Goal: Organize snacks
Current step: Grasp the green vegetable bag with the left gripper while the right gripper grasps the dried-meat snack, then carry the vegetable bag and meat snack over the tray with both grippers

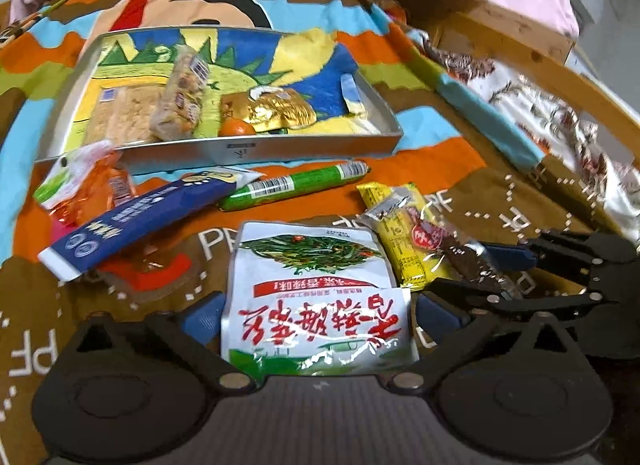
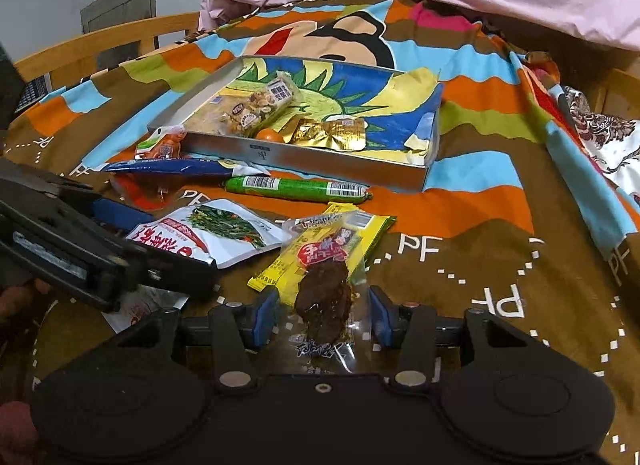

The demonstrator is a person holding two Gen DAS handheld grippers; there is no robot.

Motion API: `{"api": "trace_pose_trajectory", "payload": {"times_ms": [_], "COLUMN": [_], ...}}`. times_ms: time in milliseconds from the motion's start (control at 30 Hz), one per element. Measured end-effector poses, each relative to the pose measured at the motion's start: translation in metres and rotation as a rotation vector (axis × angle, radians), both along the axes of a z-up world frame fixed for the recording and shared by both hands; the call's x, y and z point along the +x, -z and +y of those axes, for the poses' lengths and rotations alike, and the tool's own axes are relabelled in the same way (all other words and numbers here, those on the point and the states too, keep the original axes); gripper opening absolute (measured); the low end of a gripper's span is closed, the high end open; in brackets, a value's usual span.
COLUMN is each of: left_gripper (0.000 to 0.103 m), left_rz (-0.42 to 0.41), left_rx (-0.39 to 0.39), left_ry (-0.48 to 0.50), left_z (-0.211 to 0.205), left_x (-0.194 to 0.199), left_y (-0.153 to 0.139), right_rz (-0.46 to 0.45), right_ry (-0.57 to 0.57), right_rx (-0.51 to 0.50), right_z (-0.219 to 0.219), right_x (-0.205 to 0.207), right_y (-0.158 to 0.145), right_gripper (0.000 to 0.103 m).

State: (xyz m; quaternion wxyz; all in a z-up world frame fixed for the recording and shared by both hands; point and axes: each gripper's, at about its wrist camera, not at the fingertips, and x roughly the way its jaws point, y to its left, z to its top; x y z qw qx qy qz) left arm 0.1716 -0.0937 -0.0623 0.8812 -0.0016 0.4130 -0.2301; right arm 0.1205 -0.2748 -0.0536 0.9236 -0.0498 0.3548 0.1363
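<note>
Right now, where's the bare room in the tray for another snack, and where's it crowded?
The tray is free on its right half, between the gold packet and the right wall, and along the far edge. Its left end is crowded with the nut bar, pale cake and orange. In front of the tray, the green sausage and blue pack leave little room.

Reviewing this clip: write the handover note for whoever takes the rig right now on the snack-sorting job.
Left gripper: open, straddling the white vegetable pouch.
Right gripper: open around the clear dark-meat packet, pads not pressing.
Done: nut bar, gold packet and orange sweet lie in the tray.
Left on the blanket: green sausage, yellow packet, blue box, orange packet, both pouches.
</note>
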Motion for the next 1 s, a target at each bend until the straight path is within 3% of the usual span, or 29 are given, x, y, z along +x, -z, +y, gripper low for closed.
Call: {"api": "trace_pose_trajectory", "payload": {"times_ms": [233, 600, 1000], "left_gripper": [0.097, 0.095, 0.095], "left_rz": [-0.008, -0.016, -0.086], "left_rx": [0.028, -0.08, -0.163], "left_ry": [-0.003, -0.064, -0.14], "left_z": [-0.001, 0.024, 0.042], "left_x": [-0.001, -0.027, -0.049], "left_y": [0.005, -0.007, -0.024], "right_rz": [0.007, -0.109, -0.163], "right_ry": [-0.005, -0.057, -0.035], "right_rx": [-0.002, -0.072, -0.035], "right_z": [0.002, 0.016, 0.014], "right_x": [0.001, -0.028, -0.035], "right_y": [0.001, -0.01, -0.021], "right_gripper": [0.049, 0.049, 0.049]}}
